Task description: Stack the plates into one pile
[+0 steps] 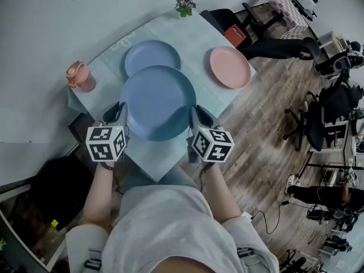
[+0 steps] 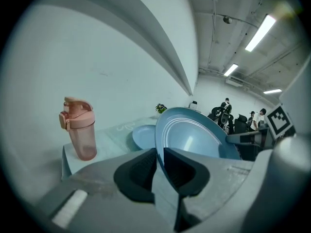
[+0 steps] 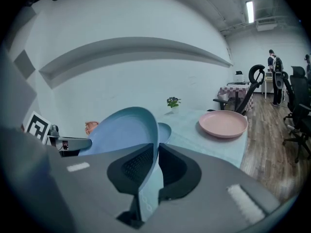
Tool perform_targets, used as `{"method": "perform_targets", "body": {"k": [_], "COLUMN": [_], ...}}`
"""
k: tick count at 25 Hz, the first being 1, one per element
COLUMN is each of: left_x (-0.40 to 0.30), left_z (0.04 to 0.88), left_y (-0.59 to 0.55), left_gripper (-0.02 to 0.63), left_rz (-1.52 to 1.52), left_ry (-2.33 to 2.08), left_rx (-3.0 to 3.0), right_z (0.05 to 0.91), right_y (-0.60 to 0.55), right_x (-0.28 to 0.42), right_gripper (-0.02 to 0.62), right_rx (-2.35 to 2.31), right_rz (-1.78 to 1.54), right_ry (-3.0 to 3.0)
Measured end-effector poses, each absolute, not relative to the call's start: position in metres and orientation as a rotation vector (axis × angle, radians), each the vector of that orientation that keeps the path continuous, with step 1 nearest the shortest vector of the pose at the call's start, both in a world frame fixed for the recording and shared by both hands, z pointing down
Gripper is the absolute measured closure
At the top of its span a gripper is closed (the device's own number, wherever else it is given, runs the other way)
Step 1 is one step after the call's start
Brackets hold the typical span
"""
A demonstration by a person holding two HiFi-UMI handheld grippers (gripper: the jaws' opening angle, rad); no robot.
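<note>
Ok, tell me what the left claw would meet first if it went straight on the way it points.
The left claw is clamped on the large round blue plate. Beyond that, it would probably meet the smaller round blue plate, though depth is unclear.

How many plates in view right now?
3. One large blue plate, gripped at its rim by the left gripper and right gripper; smaller blue plate on the table behind it; pink plate near the table's right corner. None appears hidden.

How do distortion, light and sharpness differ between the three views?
Head view: even, dim light, mild bending at edges, large blue plate sharp. Left gripper view: strong fisheye, black surround, ceiling lamps glare. Right gripper view: same fisheye, wall ledge bows, pink plate sharp.
</note>
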State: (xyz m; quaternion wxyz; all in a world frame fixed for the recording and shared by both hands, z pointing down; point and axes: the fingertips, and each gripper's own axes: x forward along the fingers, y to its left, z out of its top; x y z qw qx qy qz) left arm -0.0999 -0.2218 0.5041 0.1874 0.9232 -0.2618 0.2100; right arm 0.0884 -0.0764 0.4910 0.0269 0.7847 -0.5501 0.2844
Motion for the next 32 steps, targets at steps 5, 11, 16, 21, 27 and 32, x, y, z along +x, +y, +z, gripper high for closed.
{"method": "perform_targets", "body": {"k": [5,11,16,21,27,32], "left_x": [-0.092,-0.076,-0.058,-0.036,-0.017,-0.011], "left_z": [0.485,0.478,0.473,0.474,0.491,0.513], "left_y": [-0.24,-0.257,-0.276,-0.291,-0.314,-0.327], "left_gripper": [0.549,0.549,0.551,0.548,0.54,0.54], "left_rz": [0.531,0.51,0.5,0.533,0.599,0.636], "left_ry": [-0.744,-0.815,-0.921,-1.01,-1.099,-1.139], "left_rx": [2.615,2.578,2.516,2.47,2.387,2.303], "right_z": [0.469,0.461,0.454,0.45,0.461,0.484], "right_y": [-0.096,-0.125,-0.162,-0.197,-0.242,-0.269], "right_x": [0.098,0.123,0.151,0.181,0.207,0.216], "right_gripper": [0.558,0.56,0.561,0.56,0.555,0.555], "right_rx": [2.443,2.393,2.312,2.193,2.038,1.944], "right_rz": [0.796,0.775,0.759,0.755,0.746,0.82], "right_ry": [-1.731,-1.796,-1.888,-1.995,-2.071,-2.096]}}
